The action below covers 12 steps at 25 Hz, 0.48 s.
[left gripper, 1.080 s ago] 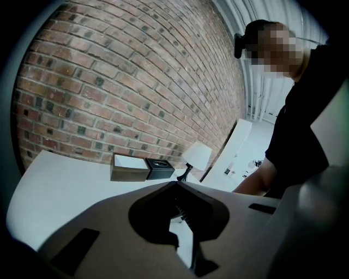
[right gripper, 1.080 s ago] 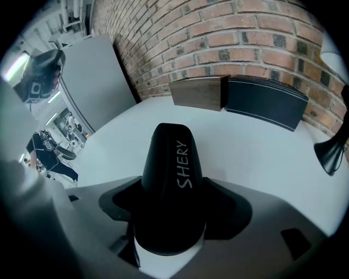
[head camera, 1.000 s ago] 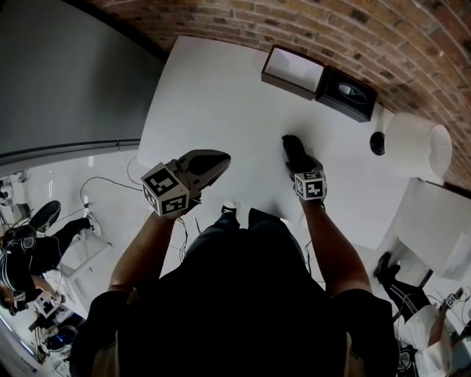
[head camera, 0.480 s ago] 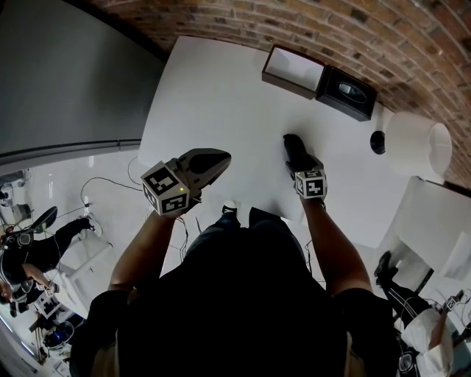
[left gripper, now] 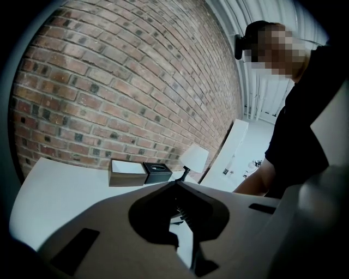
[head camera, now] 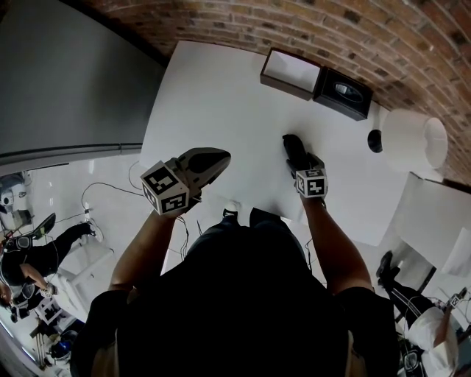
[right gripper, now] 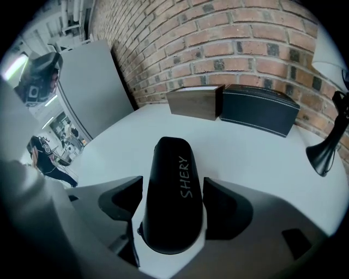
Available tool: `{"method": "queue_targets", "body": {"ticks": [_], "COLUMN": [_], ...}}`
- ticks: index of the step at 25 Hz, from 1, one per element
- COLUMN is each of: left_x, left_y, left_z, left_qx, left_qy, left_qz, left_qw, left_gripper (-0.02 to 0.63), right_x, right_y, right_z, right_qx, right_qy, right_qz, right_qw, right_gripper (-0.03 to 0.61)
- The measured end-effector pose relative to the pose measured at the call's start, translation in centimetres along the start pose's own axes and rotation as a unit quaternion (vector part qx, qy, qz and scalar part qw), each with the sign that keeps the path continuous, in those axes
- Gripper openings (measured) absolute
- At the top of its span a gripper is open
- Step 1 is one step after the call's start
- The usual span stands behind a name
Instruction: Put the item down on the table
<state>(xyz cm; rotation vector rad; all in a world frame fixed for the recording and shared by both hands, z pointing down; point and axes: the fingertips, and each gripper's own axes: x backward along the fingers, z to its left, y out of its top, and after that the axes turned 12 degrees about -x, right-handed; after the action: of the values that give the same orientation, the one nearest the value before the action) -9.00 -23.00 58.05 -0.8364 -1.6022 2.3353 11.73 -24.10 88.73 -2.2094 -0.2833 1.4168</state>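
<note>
Right claw (right gripper: 172, 192) released astride black case (right gripper: 172, 163), brown box (right gripper: 195, 102) beyond; left claw (left gripper: 175, 184) clenched.

- Looking down on a white, smooth, rectangular table (head camera: 213, 103), its far edge running along a red brick wall (head camera: 243, 18).
- Lying flat on it toward the near side, well apart from the rest: a black, rounded, oblong hard case (right gripper: 172, 196), white lettering facing up.
- Sitting by the far edge: a brown, open-topped rectangular box (head camera: 292, 72), showing a white inside.
- Sitting just beside that box, on its right: a black rectangular tissue box (head camera: 344, 92), oval slot facing up.
- Standing further right, near the table's edge: a lamp with a white drum shade (head camera: 416, 143), resting on a black base.
</note>
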Motion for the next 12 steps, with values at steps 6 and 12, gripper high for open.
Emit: {"method": "queue_targets", "body": {"ticks": [6,12], "left_x": [0.6,1.5], "left_y": [1.3,2.9], "left_z": [-0.6,-1.5], "left_qx": [-0.014,-0.030], "left_qy": [-0.004,-0.010], "left_qz": [-0.010,-0.025], "left_qw": [0.9998,0.9992], "left_gripper": [0.017,0.017], "right_x": [2.3,5.7], "right_y": [2.7,5.3], "right_z": [0.9,1.5], "right_qx": [0.004,-0.001], "right_qy": [-0.002,-0.007], "right_qz": [-0.042,-0.083], "right_qw": [0.999,0.997], "right_gripper": [0.357,0.355]}}
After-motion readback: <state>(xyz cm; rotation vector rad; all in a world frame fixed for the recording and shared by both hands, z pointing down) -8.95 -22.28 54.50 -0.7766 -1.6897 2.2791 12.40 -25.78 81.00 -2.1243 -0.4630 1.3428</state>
